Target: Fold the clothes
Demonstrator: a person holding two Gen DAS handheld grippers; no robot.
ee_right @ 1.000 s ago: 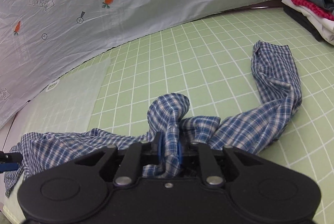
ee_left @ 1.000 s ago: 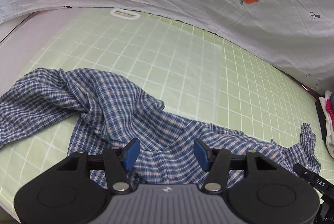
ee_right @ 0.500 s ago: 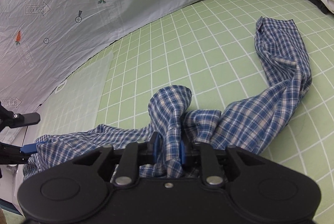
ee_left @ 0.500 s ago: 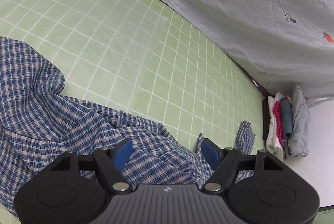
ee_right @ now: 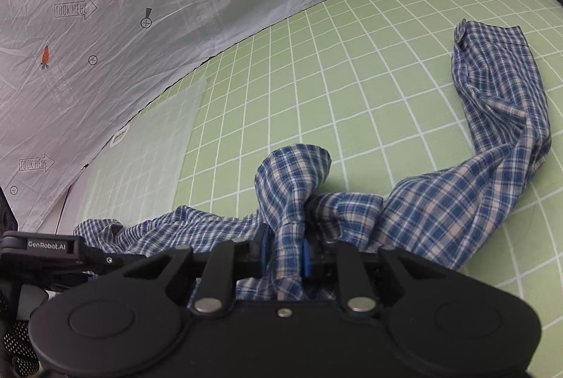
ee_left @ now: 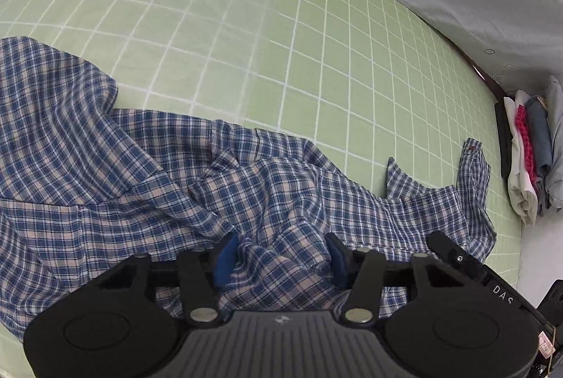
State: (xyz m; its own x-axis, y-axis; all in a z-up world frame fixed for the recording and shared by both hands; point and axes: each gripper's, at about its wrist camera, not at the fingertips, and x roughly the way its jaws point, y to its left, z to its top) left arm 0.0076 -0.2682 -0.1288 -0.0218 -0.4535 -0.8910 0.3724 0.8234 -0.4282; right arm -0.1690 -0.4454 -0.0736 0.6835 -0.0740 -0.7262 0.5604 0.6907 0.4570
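Note:
A blue plaid shirt (ee_left: 105,174) lies crumpled along the near side of the green grid mat (ee_left: 352,43). My left gripper (ee_left: 280,258) points down into it. Its jaws are closing, and a raised fold of the shirt fills the gap and touches both blue pads (ee_left: 225,256). In the right wrist view the shirt (ee_right: 440,202) trails off to the right as a long sleeve ending in a cuff. My right gripper (ee_right: 285,253) is closing tighter on a narrow pinched fold, which bulges up just beyond the pads.
A pile of folded clothes (ee_left: 527,159) stands at the mat's far right end. A grey sheet with carrot prints (ee_right: 140,8) hangs along the back edge. A pale translucent board (ee_right: 147,149) lies on the mat at the left, with bare green mat (ee_right: 352,61) beyond the shirt.
My left gripper has swung right, tipped down and dropped onto the shirt, opening wider and then closing around a fold. The right gripper has kept its pinch and barely moved.

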